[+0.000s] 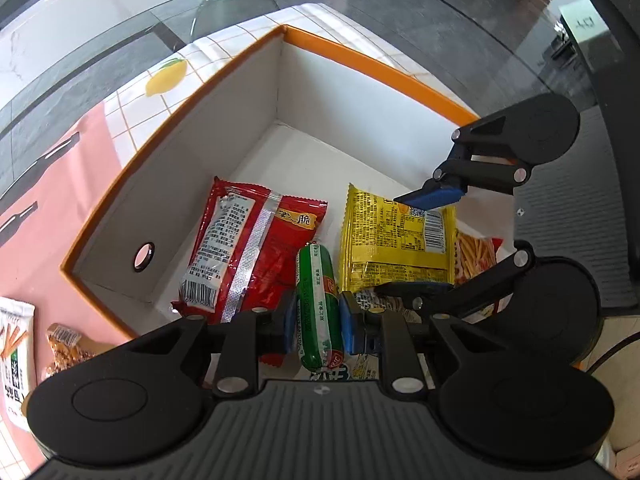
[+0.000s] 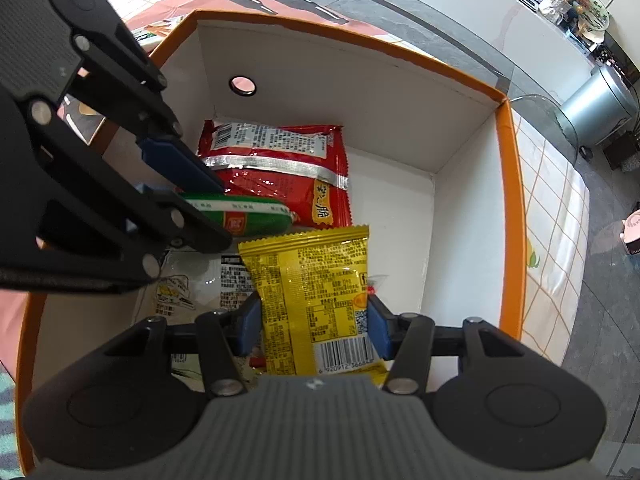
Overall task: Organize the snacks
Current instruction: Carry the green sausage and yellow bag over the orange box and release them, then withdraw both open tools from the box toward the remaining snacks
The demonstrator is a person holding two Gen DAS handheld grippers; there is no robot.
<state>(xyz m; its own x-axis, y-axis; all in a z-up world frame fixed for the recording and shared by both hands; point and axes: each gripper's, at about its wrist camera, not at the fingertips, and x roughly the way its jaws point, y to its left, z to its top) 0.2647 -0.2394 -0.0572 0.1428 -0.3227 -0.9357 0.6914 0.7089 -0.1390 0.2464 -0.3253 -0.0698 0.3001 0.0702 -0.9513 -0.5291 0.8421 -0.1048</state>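
Left claw [image 1: 318, 320]: clenched around the green sausage [image 1: 318, 300], blue pads pressing its two sides near the lower end; the sausage runs from the claw toward 12 o'clock in the left wrist view, and in the right wrist view it [image 2: 248, 216] pokes out of that claw toward 3 o'clock.
Right claw [image 2: 314, 326]: grasping the yellow packet [image 2: 308, 292] by its barcode end, one blue pad on each edge; the packet stands up from the claw toward 12 o'clock. Seen from the left wrist, this claw [image 1: 416, 240] comes in from 3 o'clock with the packet [image 1: 394, 242] between its fingers.
Sausage against packet: just beside each other, the sausage at 9 o'clock of the packet in the left wrist view.
Orange-rimmed box [image 1: 372, 64]: open-topped, white inside, a round hole [image 1: 143, 257] in one wall; both claws reach down into it.
In the box: a red packet [image 1: 250, 252] lying flat, at 9 o'clock of the sausage; a bag of stick snacks [image 1: 474, 258] partly under the yellow packet at its 3 o'clock; a white printed pack [image 2: 192, 288] on the floor beneath the claws.
Bench [image 1: 132, 108]: covered by a checked cloth with a lemon print.
Outside the box: a white stick-snack bag [image 1: 14, 356] and a small golden packet [image 1: 66, 346], at 9 o'clock of the left claw.
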